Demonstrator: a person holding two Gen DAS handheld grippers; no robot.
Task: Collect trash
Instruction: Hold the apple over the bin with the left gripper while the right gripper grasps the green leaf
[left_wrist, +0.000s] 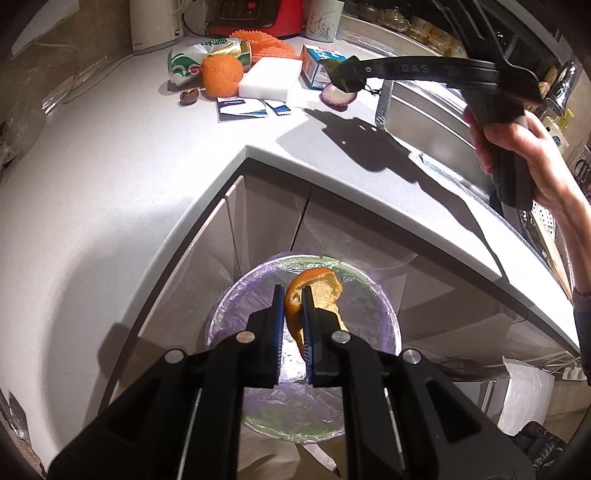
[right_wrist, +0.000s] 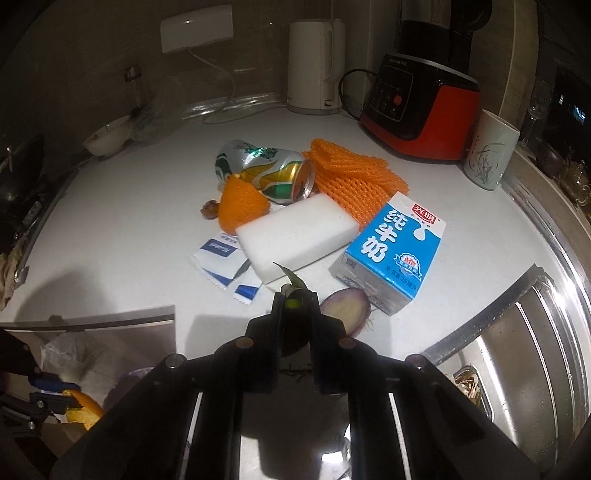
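Note:
My left gripper (left_wrist: 293, 295) is shut on an orange peel (left_wrist: 317, 291) and holds it over the bin lined with a purple bag (left_wrist: 373, 321), below the counter edge. My right gripper (right_wrist: 295, 297) is shut on a green vegetable scrap (right_wrist: 293, 286) above the counter; it shows in the left wrist view (left_wrist: 345, 75) too. On the counter lie a crushed can (right_wrist: 266, 170), another orange peel (right_wrist: 240, 206), a white foam block (right_wrist: 295, 236), a blue milk carton (right_wrist: 395, 251), orange foam net (right_wrist: 351, 177), torn blue-white sachets (right_wrist: 218, 258) and an onion end (right_wrist: 347, 306).
A white kettle (right_wrist: 314, 66), a red blender base (right_wrist: 417, 107) and a cup (right_wrist: 491, 151) stand at the back of the counter. A steel sink (right_wrist: 517, 350) lies to the right. A small bowl (right_wrist: 107, 140) sits at the left. Cabinet doors (left_wrist: 266, 221) are behind the bin.

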